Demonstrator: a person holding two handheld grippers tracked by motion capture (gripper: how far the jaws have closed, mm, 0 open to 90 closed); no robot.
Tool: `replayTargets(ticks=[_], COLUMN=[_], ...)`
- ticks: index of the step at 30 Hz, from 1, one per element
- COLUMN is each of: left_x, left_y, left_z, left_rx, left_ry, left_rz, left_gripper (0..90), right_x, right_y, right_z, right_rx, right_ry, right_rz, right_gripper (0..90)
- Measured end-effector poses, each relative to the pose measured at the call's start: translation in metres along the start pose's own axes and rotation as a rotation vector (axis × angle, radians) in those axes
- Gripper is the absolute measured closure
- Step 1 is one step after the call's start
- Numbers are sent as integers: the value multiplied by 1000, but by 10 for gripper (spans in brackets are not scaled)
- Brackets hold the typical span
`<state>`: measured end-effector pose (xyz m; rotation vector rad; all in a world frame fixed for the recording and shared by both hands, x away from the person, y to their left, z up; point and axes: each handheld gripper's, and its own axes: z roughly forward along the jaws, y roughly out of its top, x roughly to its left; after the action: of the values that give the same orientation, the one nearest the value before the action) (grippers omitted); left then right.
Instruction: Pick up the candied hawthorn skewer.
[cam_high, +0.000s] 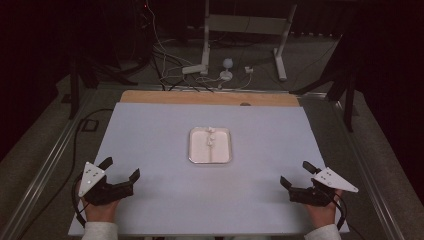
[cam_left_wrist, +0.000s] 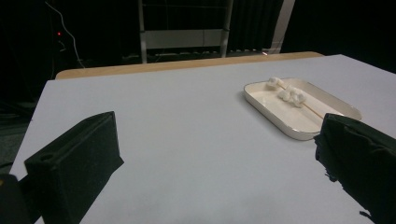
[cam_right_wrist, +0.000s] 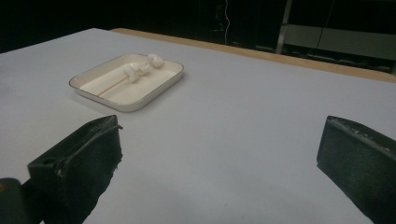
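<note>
High view: tray mid-table, holding a skewer of white lumps.
Left gripper and right gripper near front corners, jaws apart, empty, likely ready to reach in.

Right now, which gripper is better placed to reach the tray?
Neither clearly. The left gripper and right gripper rest open at the near corners, with the tray about midway between them, slightly nearer the left.
</note>
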<state>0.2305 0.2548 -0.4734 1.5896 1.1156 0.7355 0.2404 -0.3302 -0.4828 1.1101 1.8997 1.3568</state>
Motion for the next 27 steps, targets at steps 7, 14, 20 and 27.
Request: replayTargets(ticks=[7,14,20,27], left_x=[-1,-3,-6,-10], left_y=[-1,7,19,31], left_z=[-2,-3,1,7], left_rx=[-4,-26,-16,-33], left_ry=[12,4,-23,-39], left_rz=[-3,1,-4,10], left_gripper=[7,7,7,8], right_x=[1,2,3,2], right_y=[-1,-2,-2,-2], right_z=[2,3,3,3], right_rx=[2,6,8,6], right_ry=[-4,-10,-15,-21], right_rz=[-2,1,-7,1], right_gripper=[0,0,0,0])
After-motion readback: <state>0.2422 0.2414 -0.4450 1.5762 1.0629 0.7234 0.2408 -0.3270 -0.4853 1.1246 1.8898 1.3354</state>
